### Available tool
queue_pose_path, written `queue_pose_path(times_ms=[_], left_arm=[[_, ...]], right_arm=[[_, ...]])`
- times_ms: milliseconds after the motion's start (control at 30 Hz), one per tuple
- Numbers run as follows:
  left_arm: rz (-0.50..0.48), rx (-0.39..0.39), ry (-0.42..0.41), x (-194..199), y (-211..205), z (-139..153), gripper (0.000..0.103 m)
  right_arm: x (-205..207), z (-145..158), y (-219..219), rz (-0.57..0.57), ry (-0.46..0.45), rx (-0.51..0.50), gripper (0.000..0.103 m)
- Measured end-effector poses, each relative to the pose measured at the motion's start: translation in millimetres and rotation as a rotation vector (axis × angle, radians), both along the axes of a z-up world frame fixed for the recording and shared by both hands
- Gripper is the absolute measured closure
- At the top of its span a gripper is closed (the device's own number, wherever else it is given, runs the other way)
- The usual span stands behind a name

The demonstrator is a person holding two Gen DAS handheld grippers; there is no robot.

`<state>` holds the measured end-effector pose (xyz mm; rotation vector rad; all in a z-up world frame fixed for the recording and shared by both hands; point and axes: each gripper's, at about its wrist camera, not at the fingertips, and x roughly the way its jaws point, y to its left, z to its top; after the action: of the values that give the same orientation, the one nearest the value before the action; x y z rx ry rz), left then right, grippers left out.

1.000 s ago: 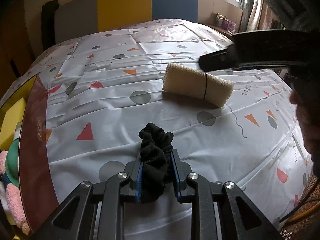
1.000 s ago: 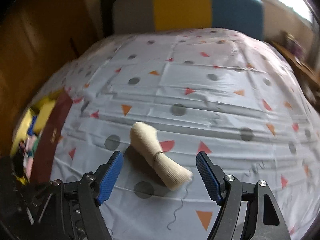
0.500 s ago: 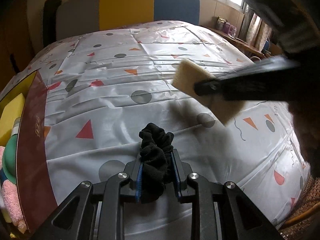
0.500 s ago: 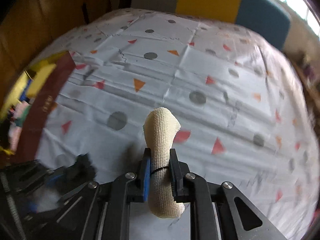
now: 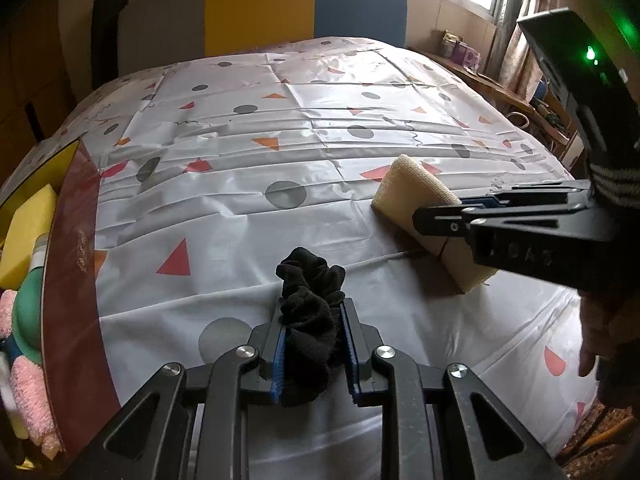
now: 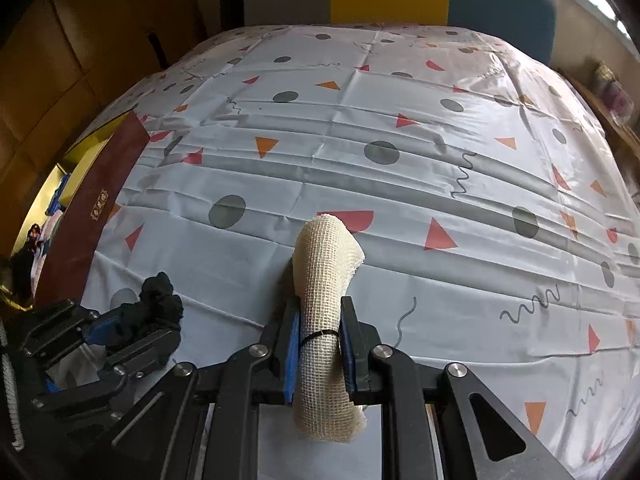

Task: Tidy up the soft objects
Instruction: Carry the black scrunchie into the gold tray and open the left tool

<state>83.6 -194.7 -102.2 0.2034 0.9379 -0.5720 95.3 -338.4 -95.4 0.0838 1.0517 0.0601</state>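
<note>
My left wrist view sits low and close over the near edge of the tablecloth point(image 5: 320, 152), facing the far edge and the chair point(image 5: 260, 8). My right wrist view looks the same way, just to its right, slightly higher. Both share the cloth's middle, the box point(image 6: 92, 208) at the left edge, and each other's gripper.

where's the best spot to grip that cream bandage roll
Grip the cream bandage roll across its middle, at the thin black band, coming from its near end along its length. It is a long soft cylinder; the right gripper already has its jaws shut there.
</note>
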Motion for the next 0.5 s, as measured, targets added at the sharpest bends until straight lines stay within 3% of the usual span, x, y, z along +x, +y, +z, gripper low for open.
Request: queue_pose_path(times_ms=[500], left_arm=[[0.049,-0.055,-0.157,-34.4,29.6,77.6,0.081]], right_arm=[[1.9,-2.6,7.1,0.014,-0.005,-0.049,0.085]])
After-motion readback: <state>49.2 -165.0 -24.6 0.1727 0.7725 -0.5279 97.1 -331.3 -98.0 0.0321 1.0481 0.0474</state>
